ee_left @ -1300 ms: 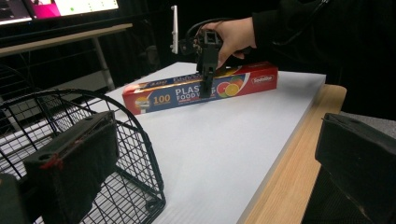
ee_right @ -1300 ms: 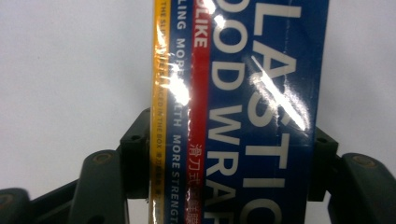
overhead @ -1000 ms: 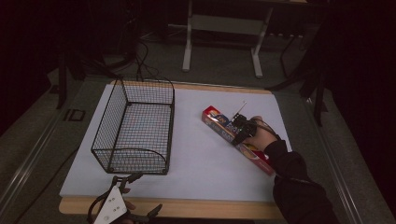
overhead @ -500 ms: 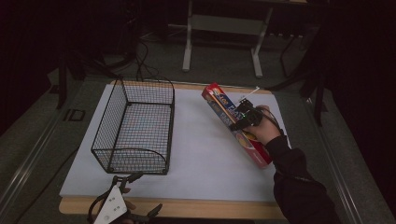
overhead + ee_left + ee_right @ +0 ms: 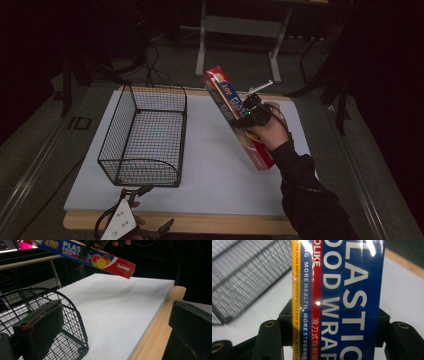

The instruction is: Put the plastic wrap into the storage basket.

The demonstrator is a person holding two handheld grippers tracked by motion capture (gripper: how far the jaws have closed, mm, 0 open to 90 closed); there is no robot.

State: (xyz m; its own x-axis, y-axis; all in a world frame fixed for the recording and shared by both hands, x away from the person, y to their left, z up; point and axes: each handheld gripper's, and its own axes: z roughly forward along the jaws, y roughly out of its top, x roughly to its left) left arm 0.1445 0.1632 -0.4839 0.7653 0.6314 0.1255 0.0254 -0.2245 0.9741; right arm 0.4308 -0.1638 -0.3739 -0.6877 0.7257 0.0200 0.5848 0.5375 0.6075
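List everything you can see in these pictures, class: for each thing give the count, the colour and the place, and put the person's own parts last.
plastic wrap box: one, red and blue with white lettering, held tilted in the air above the white sheet's right half
wire basket: one, black, empty, on the white sheet's left half
white sheet: one, white, covering most of the table
table: one, light wood edge showing along the near side
right gripper: one, black, shut on the plastic wrap box
left gripper: one, black, open, at the table's near edge just in front of the wire basket
sleeve: one, dark, entering from bottom right
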